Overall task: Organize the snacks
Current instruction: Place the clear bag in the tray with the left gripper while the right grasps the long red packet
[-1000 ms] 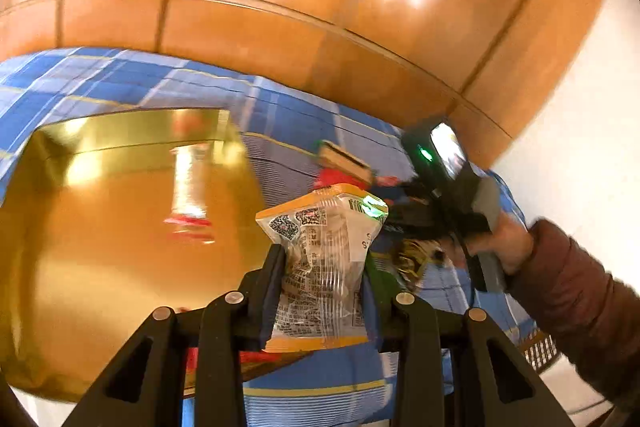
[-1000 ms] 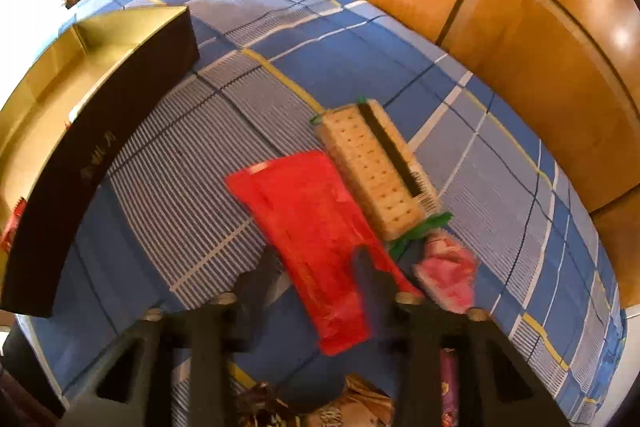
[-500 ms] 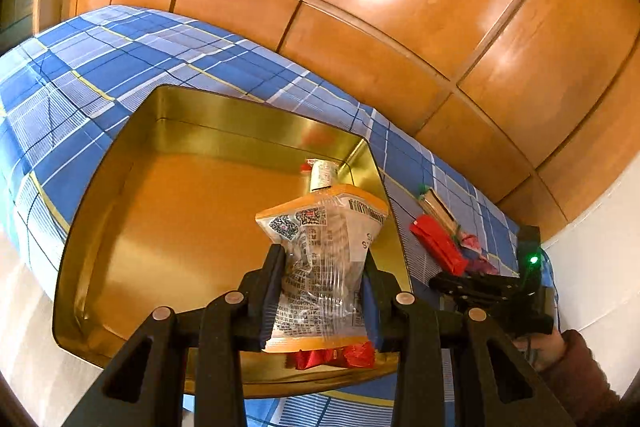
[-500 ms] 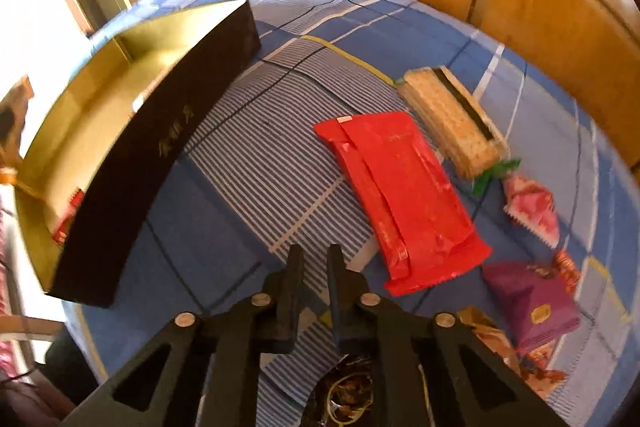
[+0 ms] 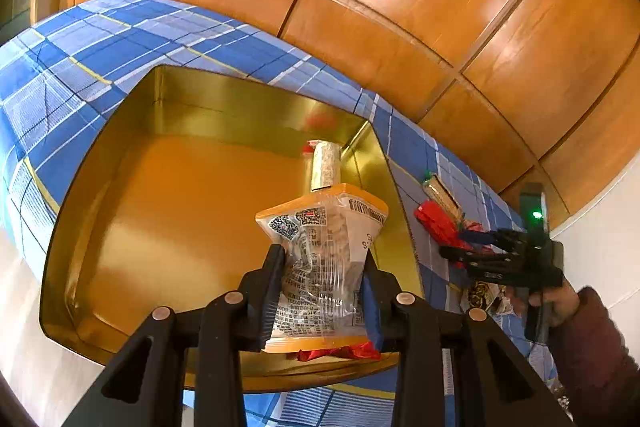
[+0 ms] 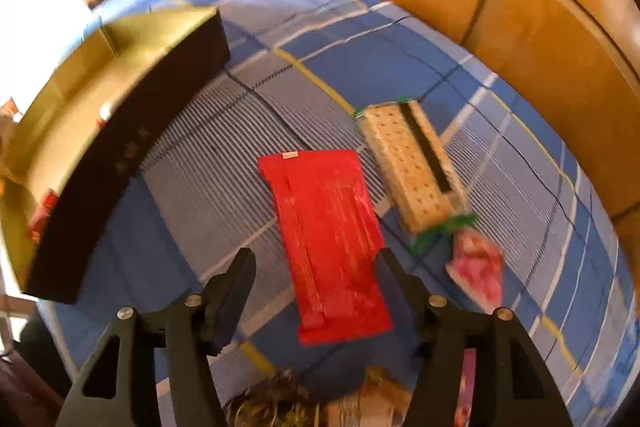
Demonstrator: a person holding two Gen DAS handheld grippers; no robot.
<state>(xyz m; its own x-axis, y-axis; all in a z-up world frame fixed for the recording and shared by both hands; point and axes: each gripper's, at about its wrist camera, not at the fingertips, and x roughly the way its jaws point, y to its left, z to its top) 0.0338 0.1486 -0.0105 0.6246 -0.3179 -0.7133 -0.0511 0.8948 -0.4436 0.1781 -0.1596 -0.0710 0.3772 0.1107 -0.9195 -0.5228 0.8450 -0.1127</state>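
Gripping a light, crinkly snack packet [image 5: 326,259] at mid-body, the left claw [image 5: 323,291] is held over the gold tray [image 5: 224,107]. The right claw [image 6: 316,291], its jaws just opened wide and empty, is poised above the flat, limp red packet [image 6: 328,243], best taken across its narrow width.

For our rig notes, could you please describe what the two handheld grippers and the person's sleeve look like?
Both are matte black plastic. The left gripper and the right gripper each have two angular jaws on strut-like arms with round silver rivets. Seen from the left wrist, the right one has a boxy body with a green light. The padded maroon sleeve covers the wrist.
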